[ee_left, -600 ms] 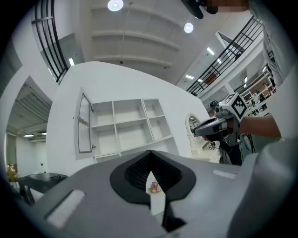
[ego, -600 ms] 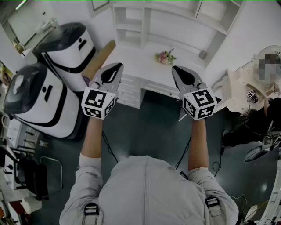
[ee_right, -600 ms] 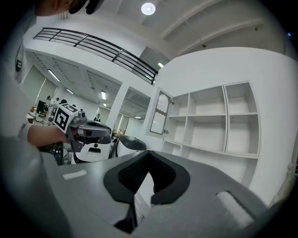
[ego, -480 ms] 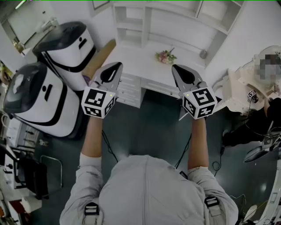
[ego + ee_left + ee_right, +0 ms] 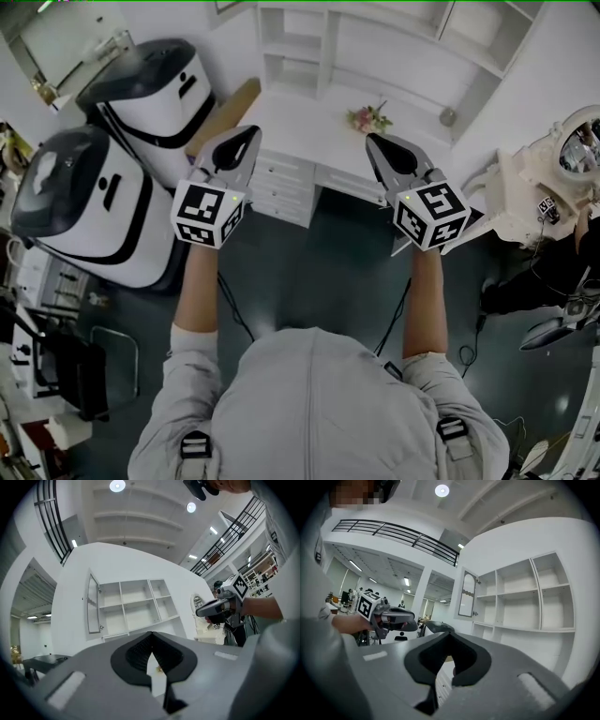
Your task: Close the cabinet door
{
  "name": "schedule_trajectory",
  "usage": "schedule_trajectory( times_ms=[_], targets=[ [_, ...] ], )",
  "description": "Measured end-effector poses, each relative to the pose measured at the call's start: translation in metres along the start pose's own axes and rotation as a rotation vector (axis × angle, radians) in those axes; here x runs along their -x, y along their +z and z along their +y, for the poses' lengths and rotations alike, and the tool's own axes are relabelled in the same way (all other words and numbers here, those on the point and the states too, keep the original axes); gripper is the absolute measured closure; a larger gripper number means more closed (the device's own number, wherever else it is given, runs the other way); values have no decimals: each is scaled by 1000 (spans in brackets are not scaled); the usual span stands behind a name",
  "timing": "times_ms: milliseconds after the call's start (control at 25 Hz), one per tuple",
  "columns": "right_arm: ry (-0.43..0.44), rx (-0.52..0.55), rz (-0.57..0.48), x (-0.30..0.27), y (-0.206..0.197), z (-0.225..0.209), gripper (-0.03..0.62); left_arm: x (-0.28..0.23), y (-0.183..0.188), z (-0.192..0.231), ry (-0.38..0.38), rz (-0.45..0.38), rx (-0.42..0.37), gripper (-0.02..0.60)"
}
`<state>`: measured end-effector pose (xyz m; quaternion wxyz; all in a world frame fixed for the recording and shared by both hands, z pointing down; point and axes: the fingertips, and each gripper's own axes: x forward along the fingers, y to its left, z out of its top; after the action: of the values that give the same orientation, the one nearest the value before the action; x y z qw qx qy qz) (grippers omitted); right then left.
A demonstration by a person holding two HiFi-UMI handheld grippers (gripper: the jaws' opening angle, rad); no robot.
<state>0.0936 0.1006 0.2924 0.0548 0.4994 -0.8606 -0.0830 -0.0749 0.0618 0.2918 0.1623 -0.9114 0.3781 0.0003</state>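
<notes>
Dark floor [image 5: 347, 262], white walls [image 5: 140, 559], round ceiling lights [image 5: 117, 485] and black balcony railings [image 5: 393, 534]

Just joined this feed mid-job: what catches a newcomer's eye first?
The left gripper and right gripper are held up side by side, shut and empty, facing a white shelf unit above a desk. Its cabinet door at the left end stands open; two white-and-black machines sit left of the desk.

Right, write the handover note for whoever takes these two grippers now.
Left gripper: jaws shut, nothing in them, held out in front of the desk.
Right gripper: jaws shut, empty, alongside the left.
Cabinet door: open, at the left end of the shelf unit above the desk.
Done: nothing yet; neither gripper touches the door.
Left to do: reach the door and push it shut.
</notes>
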Motion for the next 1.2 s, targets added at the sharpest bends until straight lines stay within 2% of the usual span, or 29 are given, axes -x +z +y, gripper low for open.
schedule_trajectory(
  times_ms=[280, 440, 520, 760, 960, 1200],
  targets=[
    [2, -59, -58, -32, 13, 22, 594, 17, -16, 39, 0, 11, 7, 566],
    [16, -47, -44, -50, 13, 27, 594, 16, -22, 53, -50, -14, 115, 566],
    [11, -54, -37, -59, 13, 21, 594, 12, -25, 61, -59, -16, 124, 566],
    [-8, -54, -37, -92, 4, -14, 592, -19, -45, 85, -11, 32, 74, 565],
    [-12, -74, -47, -132, -8, -61, 592, -62, -59, 103, 31, 48, 53, 565],
    [62, -131, -60, -183, -9, -128, 594, -134, -61, 132, 93, 68, 36, 565]
  ],
)
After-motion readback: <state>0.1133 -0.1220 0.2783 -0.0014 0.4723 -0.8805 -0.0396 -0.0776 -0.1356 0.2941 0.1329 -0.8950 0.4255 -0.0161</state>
